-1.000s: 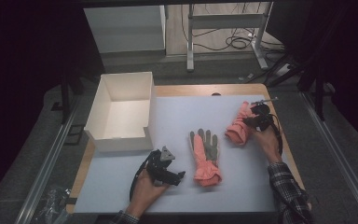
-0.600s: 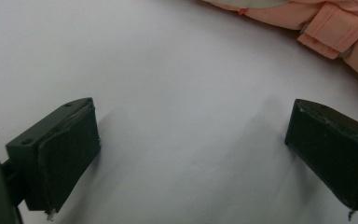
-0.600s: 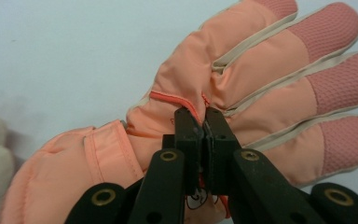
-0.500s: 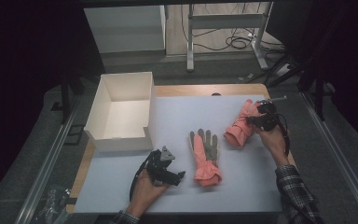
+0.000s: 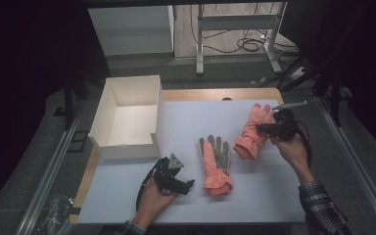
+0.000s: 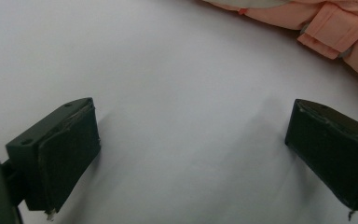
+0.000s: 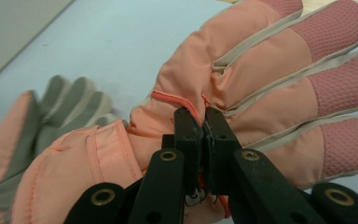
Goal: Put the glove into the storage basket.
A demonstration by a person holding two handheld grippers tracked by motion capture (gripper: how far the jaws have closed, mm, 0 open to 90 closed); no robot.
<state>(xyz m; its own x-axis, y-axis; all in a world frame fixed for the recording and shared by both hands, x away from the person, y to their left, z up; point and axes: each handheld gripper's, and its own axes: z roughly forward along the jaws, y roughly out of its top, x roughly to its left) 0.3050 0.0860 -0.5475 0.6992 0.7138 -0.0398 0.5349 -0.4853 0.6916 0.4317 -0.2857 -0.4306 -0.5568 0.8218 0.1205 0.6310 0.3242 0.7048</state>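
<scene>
Two salmon-pink winter gloves are on the white table. My right gripper [image 5: 266,128] [image 7: 204,122] is shut on a fold of fabric on the back of one pink glove [image 5: 251,133] [image 7: 242,79], lifting it off the table at the right. The other glove [image 5: 215,163] [image 7: 32,126] lies flat at the middle, its grey palm up and its cuff toward me. Low over bare table left of that glove's cuff [image 6: 335,23], my left gripper [image 5: 188,185] [image 6: 191,158] stands open with nothing between its jaws.
An open white cardboard box [image 5: 108,142] stands at the table's back left corner. The wooden table edge [image 5: 210,94] runs along the far side. Cables and a metal frame lie on the floor beyond.
My right gripper has risen and shifted slightly with the pink glove pinched in it, so the glove hangs higher off the table. The left gripper and the flat glove have kept still.
</scene>
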